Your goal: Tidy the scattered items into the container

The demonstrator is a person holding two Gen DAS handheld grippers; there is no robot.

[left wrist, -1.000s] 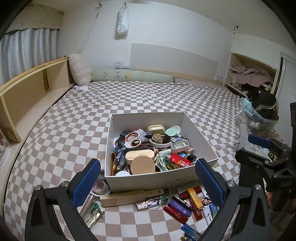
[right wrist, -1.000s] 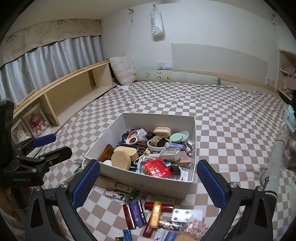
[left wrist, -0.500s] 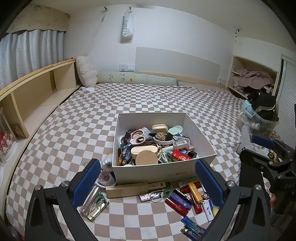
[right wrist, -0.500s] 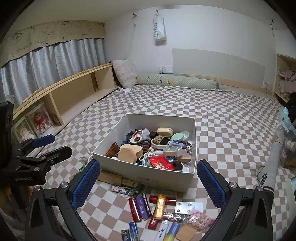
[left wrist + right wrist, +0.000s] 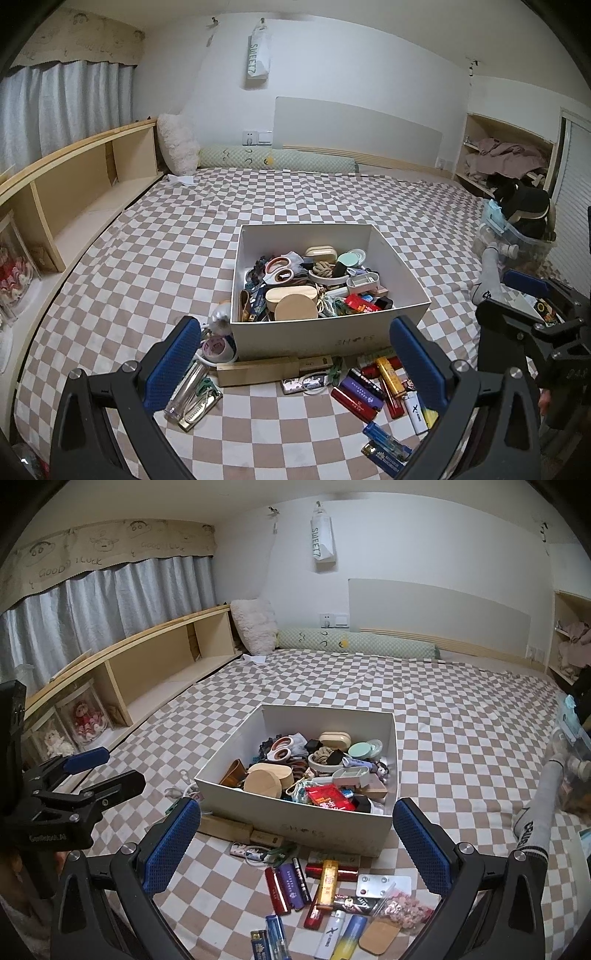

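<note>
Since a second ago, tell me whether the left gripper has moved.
Yes. The left gripper has pulled back from the white box: more loose items show on the checked bedspread in front of it.

White box (image 5: 317, 338), brown-checked bedspread (image 5: 147, 258)

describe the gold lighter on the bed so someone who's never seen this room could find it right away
Find the white shoebox in the middle of the checkered bed, then look at the loose pile of lighters on the sheet in front of its near wall. The gold lighter lies across a dark red one; it is the only shiny gold one among red, purple and blue neighbours.
</note>
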